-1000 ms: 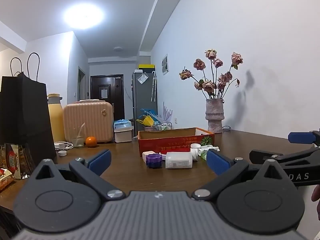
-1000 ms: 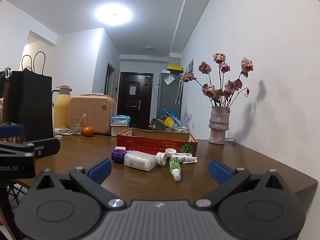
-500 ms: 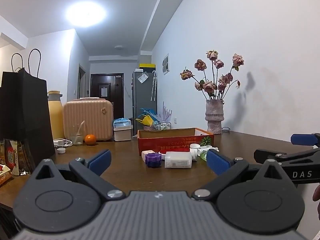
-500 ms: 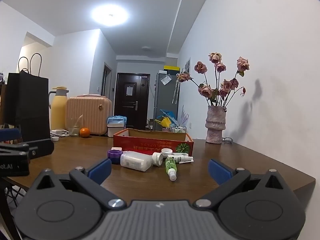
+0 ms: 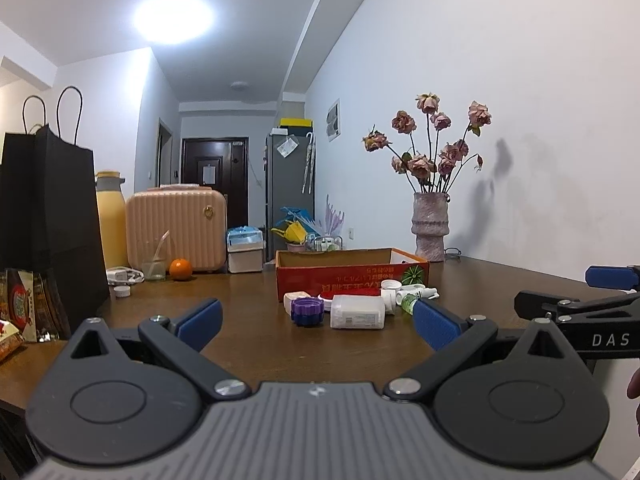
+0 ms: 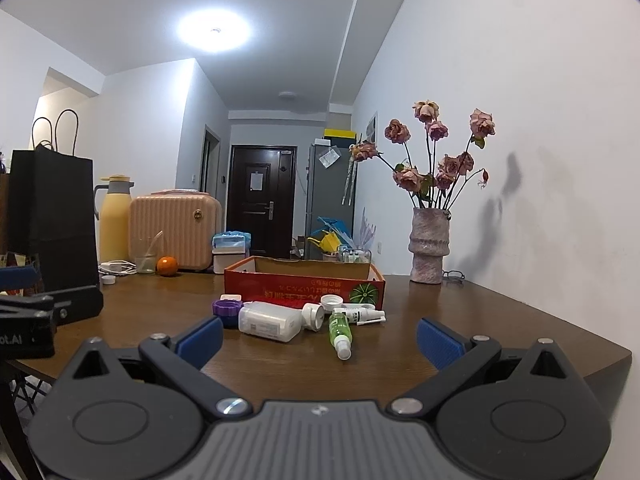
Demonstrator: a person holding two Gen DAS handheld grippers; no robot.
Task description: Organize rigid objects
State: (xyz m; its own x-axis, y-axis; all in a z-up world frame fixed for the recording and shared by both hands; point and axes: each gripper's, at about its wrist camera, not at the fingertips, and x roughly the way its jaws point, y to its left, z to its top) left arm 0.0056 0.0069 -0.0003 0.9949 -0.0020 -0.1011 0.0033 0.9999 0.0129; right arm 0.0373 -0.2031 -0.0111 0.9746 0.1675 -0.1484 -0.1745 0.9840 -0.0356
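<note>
Small rigid containers clustered on the brown table [image 6: 500, 320], just in front of the red cardboard box [image 6: 304, 286]; purple jar [image 6: 227, 309] at the left end of the cluster, white flat case [image 6: 230, 298] right behind it; white rectangular bottle [image 6: 269, 321] lying on its side beside the jar, with a white capped bottle [image 6: 313, 316] at its right end; green spray bottle [image 6: 340, 332] lying flat, nozzle pointing toward the camera; white tube [image 6: 366, 314] lying crosswise behind it, close against the box front. Box open-topped, contents not visible from this low angle.

Left gripper [image 5: 316, 318] held low over the near table edge, blue pads spread wide, nothing between them; purple jar [image 5: 307, 312] and white rectangular bottle [image 5: 357, 317] framed in the gap, well ahead of the fingertips. Right gripper [image 6: 319, 334] likewise spread wide and empty, level with the table, cluster ahead and apart from it.

Farther back: vase of dried roses [image 6: 427, 250] by the wall; peach suitcase [image 6: 175, 232], yellow thermos [image 6: 115, 224], orange [image 6: 167, 266] and black paper bag [image 6: 52, 216] along the left side.
</note>
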